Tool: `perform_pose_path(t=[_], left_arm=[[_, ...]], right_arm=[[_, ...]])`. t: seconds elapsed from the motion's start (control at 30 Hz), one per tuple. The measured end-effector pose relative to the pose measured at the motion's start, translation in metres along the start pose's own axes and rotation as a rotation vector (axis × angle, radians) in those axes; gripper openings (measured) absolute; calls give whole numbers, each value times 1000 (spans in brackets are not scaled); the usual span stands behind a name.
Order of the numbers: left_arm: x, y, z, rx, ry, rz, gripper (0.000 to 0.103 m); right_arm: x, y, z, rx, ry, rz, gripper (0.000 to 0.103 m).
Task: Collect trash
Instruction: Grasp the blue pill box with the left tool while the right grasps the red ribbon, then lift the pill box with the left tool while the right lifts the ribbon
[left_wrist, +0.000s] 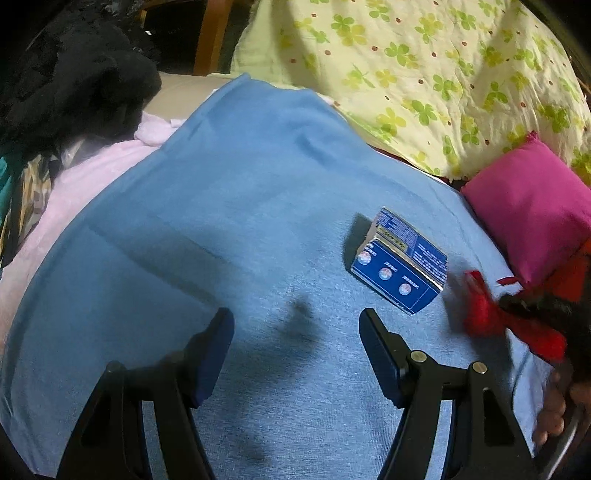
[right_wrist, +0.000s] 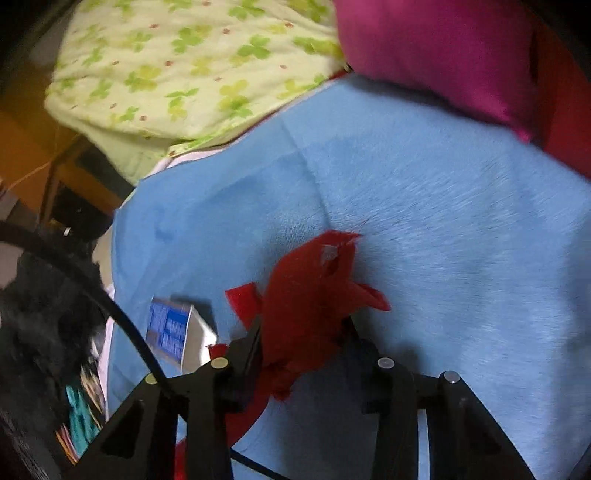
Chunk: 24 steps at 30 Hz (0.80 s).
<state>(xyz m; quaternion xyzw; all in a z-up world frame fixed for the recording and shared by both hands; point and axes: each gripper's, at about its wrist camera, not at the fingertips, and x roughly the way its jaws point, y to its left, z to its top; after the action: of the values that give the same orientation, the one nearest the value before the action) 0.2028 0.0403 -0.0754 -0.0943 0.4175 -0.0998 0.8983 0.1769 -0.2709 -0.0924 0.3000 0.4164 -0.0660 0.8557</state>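
Observation:
A small blue printed carton (left_wrist: 400, 258) lies on the light blue blanket (left_wrist: 236, 206), just past and right of my left gripper (left_wrist: 297, 325), which hangs open over bare blanket with nothing between its fingers. A torn scrap of red cloth (right_wrist: 314, 291) sticks out between the fingers of my right gripper (right_wrist: 304, 325), which is shut on it. In the left wrist view the same red scrap (left_wrist: 491, 314) shows blurred at the right, with the right gripper (left_wrist: 532, 302) behind it. In the right wrist view the carton (right_wrist: 170, 328) lies at the lower left.
A clover-print quilt (left_wrist: 424, 74) is heaped at the back. A magenta cushion (left_wrist: 532, 206) rests at the blanket's right edge, over something red. Black fluffy fabric (left_wrist: 70, 85) and a pink towel (left_wrist: 74, 173) lie to the left. A black cable (right_wrist: 122, 317) crosses the right wrist view.

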Motion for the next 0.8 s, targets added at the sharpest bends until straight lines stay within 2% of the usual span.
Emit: perform_pose_path(t=[0.17, 0.33, 0.4, 0.47, 0.53, 0.63, 0.73, 0.8], left_arm=[[2, -13, 0, 37, 10, -43, 71], [0, -42, 12, 54, 2, -61, 76], [7, -61, 25, 38, 38, -75, 79], [20, -80, 40, 30, 86, -20, 82], [36, -91, 54, -6, 138, -8, 82], [61, -105, 74, -78, 212, 69, 82], [81, -110, 87, -141, 277, 137, 82], [95, -113, 92, -162, 323, 210, 82]], right_arm=[[-48, -21, -45, -133, 12, 79, 41], [-85, -55, -86, -182, 4, 211, 41], [-93, -70, -96, -172, -17, 255, 41], [-101, -79, -102, -194, -64, 268, 41], [-104, -78, -103, -223, -98, 270, 41], [-105, -74, -108, -254, -108, 285, 41], [-107, -59, -118, -338, -114, 279, 41], [-109, -51, -125, -375, -105, 299, 41]])
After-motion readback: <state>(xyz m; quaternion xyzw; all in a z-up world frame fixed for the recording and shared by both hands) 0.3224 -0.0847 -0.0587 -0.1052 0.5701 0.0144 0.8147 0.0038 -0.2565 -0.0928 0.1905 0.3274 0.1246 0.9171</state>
